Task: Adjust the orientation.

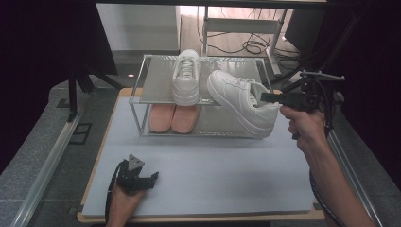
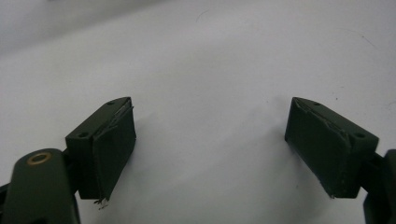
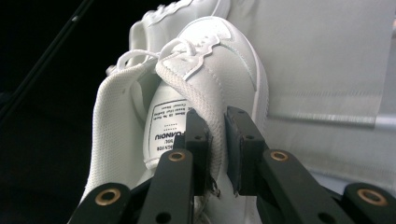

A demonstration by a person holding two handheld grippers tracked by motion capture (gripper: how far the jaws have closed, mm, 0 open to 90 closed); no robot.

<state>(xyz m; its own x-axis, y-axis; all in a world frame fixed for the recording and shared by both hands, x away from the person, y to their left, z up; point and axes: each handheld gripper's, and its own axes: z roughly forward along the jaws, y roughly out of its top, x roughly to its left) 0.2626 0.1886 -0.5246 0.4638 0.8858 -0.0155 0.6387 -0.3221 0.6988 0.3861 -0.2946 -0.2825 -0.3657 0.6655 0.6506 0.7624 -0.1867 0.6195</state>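
Note:
My right gripper [image 1: 265,97] is shut on the collar of a white sneaker [image 1: 243,101], which hangs tilted in the air in front of the right end of a two-level rack [image 1: 142,118], toe toward the top shelf. In the right gripper view the two pads [image 3: 198,149] pinch the sneaker's side wall [image 3: 210,79] next to the tongue label. A second white sneaker [image 1: 186,75] stands on the rack's top shelf, toe toward me. My left gripper [image 1: 152,178] rests on the white mat at the front left; its jaws [image 2: 210,149] stand wide open with nothing between them.
A pair of pink shoes [image 1: 173,118] sits on the rack's lower level. The white mat [image 1: 213,170] covers the tabletop. A metal rail [image 1: 47,165] runs along the table's left side, and cables and a frame lie behind the rack.

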